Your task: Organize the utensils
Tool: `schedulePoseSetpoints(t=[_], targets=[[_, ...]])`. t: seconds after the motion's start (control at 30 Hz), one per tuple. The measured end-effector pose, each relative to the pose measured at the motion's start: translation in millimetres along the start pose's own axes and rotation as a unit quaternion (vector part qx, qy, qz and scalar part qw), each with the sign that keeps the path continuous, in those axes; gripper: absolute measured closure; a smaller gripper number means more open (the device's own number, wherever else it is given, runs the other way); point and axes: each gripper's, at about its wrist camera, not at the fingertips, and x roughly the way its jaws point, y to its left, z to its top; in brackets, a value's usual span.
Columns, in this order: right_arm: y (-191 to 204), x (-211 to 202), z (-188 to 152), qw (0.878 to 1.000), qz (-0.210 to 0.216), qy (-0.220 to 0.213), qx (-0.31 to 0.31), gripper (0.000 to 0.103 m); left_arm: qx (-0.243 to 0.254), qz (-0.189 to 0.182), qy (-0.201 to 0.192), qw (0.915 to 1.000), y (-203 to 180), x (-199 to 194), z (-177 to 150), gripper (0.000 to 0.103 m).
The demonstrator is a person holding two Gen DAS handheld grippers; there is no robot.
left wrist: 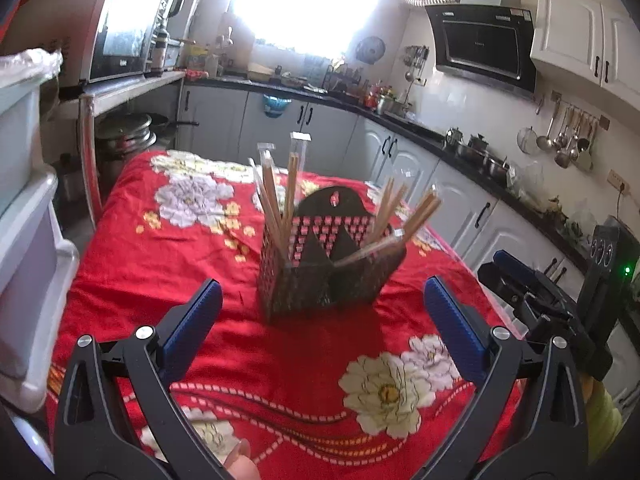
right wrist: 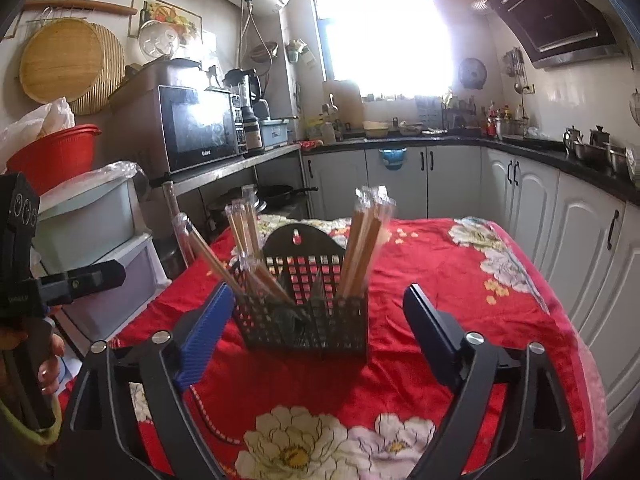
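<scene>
Blue pads on our left gripper [left wrist: 322, 304] stand wide apart with nothing between them, and our right gripper [right wrist: 318, 328] is spread just as wide and empty. Both point at the black holder [left wrist: 332, 268], which stands upright on the red flowered cloth [left wrist: 168, 280] near the table's middle, just ahead of the fingertips. Wrapped chopsticks [left wrist: 276, 196] lean out of its side compartments. Beyond the table we see grey cabinets [right wrist: 452, 176] and a microwave [right wrist: 200, 128].
</scene>
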Motion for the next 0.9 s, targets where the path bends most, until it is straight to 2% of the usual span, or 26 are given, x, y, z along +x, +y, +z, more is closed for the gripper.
schedulePoseSetpoints(t=[0.27, 0.37, 0.7, 0.9], targets=[[1, -3, -32, 1.000, -0.013, 0.027, -0.007, 0.014, 0.000, 0.005, 0.022, 0.9997, -4, 8, -27, 0.010], [0, -3, -40, 0.999, -0.016, 0.034, -0.006, 0.012, 0.003, 0.018, 0.018, 0.9997, -4, 12, -38, 0.010], [-5, 3, -75, 0.998, -0.032, 0.061, -0.006, 0.010, -0.001, 0.025, 0.024, 0.9994, -3, 29, -75, 0.010], [1, 3, -85, 0.998, -0.046, 0.038, -0.026, 0.009, 0.016, 0.043, 0.000, 0.9990, -7, 33, -89, 0.010]])
